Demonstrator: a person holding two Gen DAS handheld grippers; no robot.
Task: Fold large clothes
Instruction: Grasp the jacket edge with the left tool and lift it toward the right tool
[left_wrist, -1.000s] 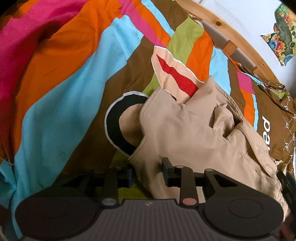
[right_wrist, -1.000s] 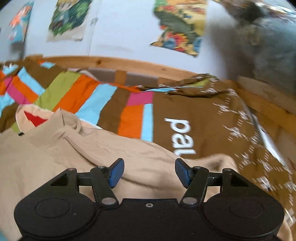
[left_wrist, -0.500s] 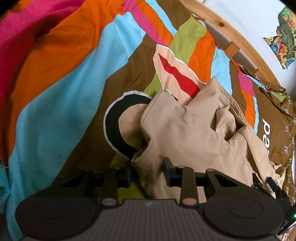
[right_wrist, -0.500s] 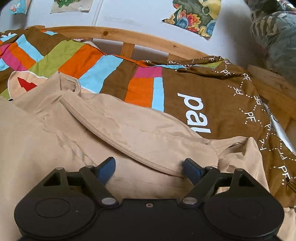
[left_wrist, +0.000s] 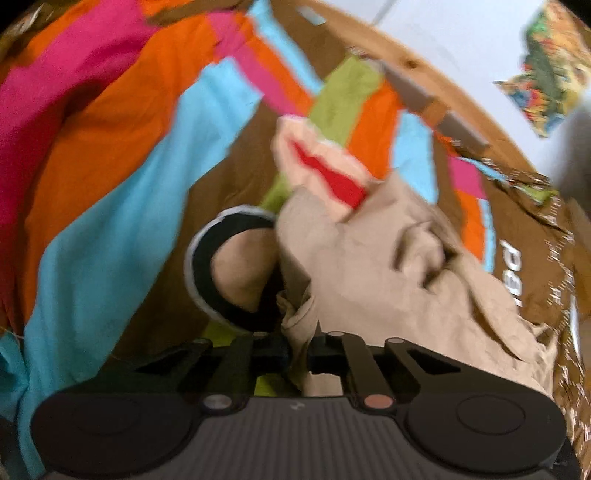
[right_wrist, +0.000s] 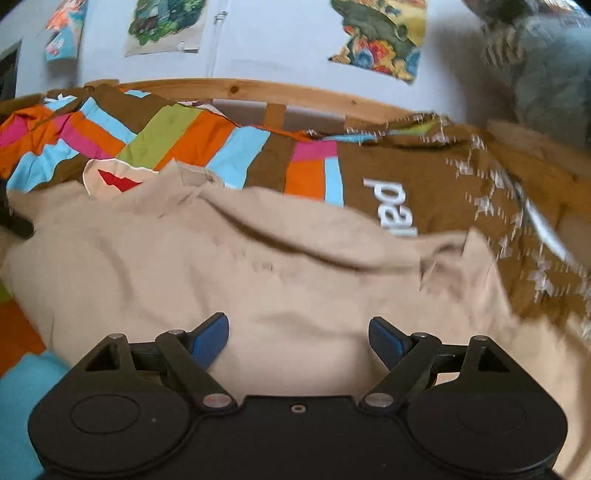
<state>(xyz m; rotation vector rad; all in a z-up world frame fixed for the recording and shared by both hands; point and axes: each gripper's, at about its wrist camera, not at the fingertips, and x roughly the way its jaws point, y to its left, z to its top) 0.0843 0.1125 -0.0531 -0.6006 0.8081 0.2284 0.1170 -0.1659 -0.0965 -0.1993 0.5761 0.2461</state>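
Spread across the near half of the bed lies a large beige garment (right_wrist: 258, 273), rumpled, with folds and a collar-like edge at its far side. Its near left corner is bunched into a twist and pinched between the fingers of the left gripper (left_wrist: 299, 350), whose jaws are drawn close together on the cloth. The right gripper (right_wrist: 299, 336) hovers low over the garment's near right part with its blue-tipped fingers (right_wrist: 208, 334) spread wide and nothing between them. Under the garment is a patchwork bedspread (left_wrist: 110, 166) of orange, pink, sky-blue, green and brown blocks, with a black ring shape just left of the pinched corner and white lettering on a brown panel to the right. Beyond it runs a wooden bed frame (right_wrist: 295, 92), and on the pale wall (right_wrist: 266, 44) behind hang colourful pictures (right_wrist: 380, 37). Both views are somewhat blurred.
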